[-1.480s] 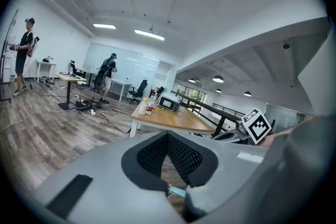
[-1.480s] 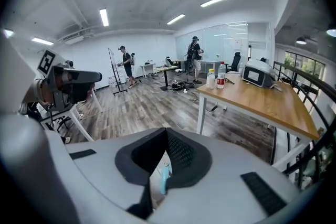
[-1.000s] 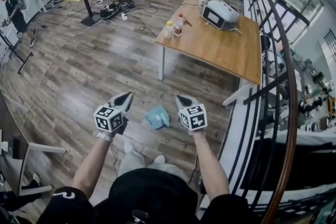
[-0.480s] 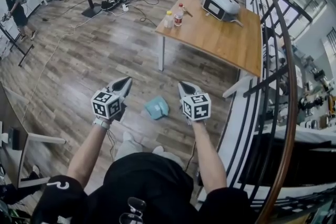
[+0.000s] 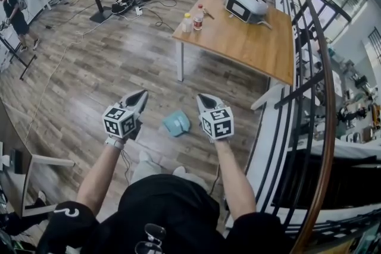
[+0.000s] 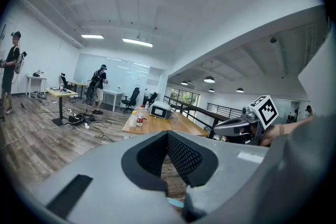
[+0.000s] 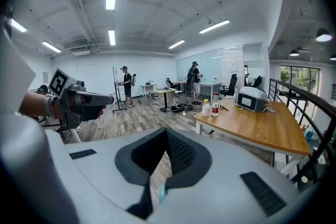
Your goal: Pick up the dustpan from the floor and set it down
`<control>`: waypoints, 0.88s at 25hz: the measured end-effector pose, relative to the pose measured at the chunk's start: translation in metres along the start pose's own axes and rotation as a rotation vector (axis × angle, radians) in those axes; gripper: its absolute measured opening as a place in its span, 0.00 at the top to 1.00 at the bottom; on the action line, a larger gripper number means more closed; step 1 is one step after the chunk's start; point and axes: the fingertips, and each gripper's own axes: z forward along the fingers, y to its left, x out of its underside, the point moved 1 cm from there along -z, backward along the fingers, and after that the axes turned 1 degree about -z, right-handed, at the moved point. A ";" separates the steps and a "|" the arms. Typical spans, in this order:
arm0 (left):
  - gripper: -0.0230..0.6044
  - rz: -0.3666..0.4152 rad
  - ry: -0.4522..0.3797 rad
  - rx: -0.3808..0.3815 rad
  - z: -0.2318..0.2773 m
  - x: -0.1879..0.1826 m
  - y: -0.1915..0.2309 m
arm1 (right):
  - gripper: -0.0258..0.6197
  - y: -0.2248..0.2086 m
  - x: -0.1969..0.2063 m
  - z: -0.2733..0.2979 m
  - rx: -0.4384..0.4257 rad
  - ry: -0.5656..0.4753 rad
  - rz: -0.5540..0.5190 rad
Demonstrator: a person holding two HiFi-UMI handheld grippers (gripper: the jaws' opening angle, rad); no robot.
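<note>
A small teal dustpan (image 5: 177, 123) lies on the wooden floor in the head view, just ahead of the person's feet. My left gripper (image 5: 141, 96) hovers above the floor to its left, jaws shut and empty. My right gripper (image 5: 203, 99) hovers to its right, also shut with nothing held. Neither touches the dustpan. In the left gripper view, the shut left gripper (image 6: 168, 135) shows only a teal sliver of the dustpan (image 6: 175, 203) below it. The right gripper view looks past the right gripper (image 7: 166, 132) at a similar sliver of dustpan (image 7: 162, 191).
A wooden table (image 5: 250, 50) stands ahead with bottles (image 5: 198, 18) and a white device (image 5: 247, 6) on it. A black railing (image 5: 309, 74) runs along the right. Cables (image 5: 128, 6) lie on the floor at the back left, near standing people and desks.
Both grippers have risen a little, side by side and still shut. The dustpan lies in the same place on the floor.
</note>
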 end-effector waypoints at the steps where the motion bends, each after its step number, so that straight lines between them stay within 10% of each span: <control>1: 0.97 -0.002 0.001 -0.001 -0.001 0.000 0.000 | 0.97 0.001 0.001 0.000 0.000 0.002 -0.001; 22: 0.97 -0.014 0.016 -0.022 -0.002 0.014 0.002 | 0.97 -0.009 0.007 -0.003 0.013 -0.010 0.014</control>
